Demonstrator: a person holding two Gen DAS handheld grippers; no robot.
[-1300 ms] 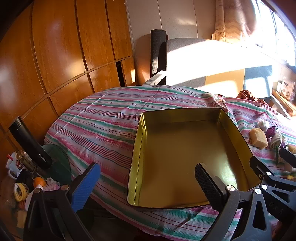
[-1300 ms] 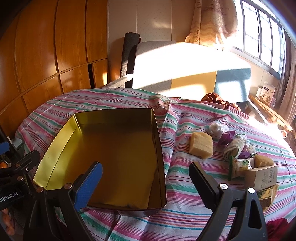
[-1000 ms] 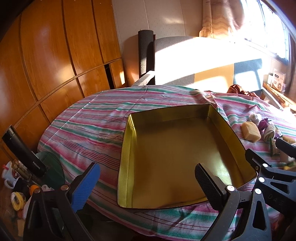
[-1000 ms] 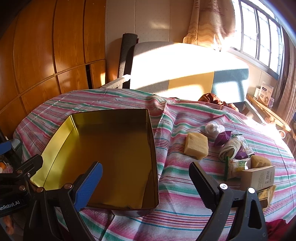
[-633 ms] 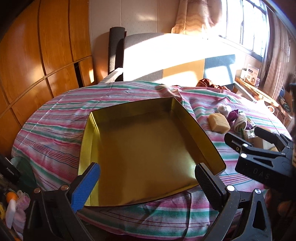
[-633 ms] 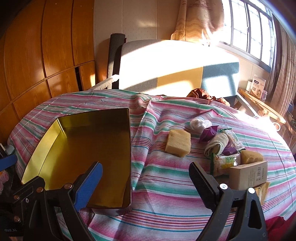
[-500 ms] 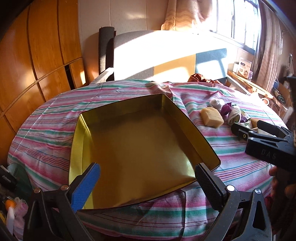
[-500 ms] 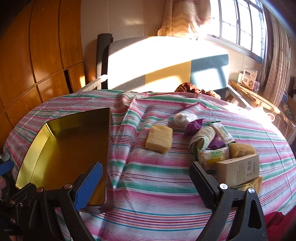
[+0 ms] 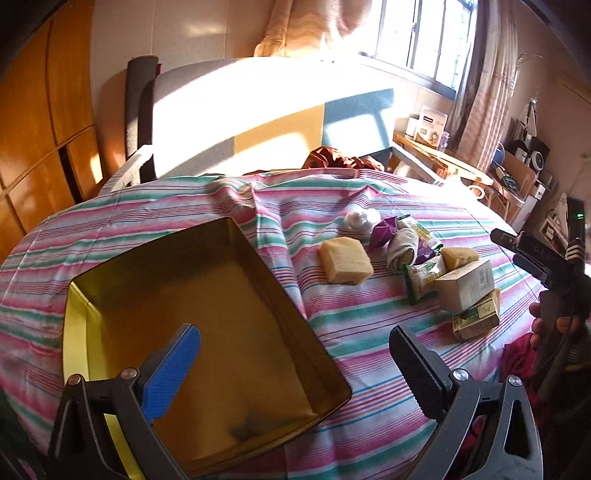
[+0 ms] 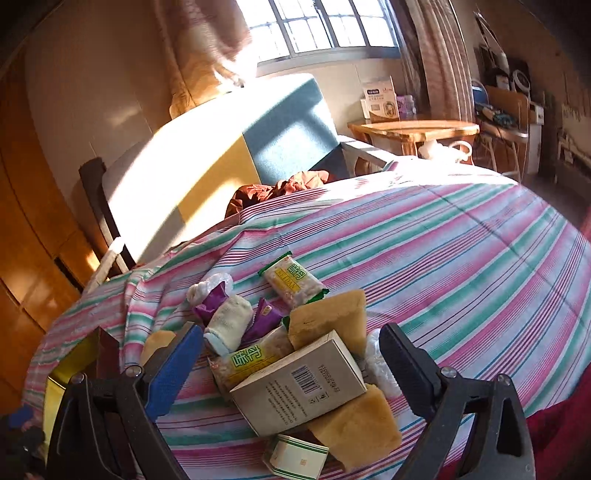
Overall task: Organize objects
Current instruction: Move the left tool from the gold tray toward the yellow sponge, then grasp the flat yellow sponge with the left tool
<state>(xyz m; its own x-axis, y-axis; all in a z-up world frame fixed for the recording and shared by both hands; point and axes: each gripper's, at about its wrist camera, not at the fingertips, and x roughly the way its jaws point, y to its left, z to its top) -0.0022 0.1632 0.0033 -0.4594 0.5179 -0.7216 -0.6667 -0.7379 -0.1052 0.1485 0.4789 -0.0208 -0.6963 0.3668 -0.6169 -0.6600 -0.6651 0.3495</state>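
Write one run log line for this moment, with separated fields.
left gripper: open, above gold tray | right gripper: open, framing cardboard box | tray: empty

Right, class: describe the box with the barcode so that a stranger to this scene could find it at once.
Start at the striped tablecloth and find the heap of small items lying right of the gold tin. The cardboard box lies at the near side of that heap, propped on yellow sponges. Alone there it is a beige carton with a printed barcode.

Warm low sun through the window glares; fisheye edges bend, darken.
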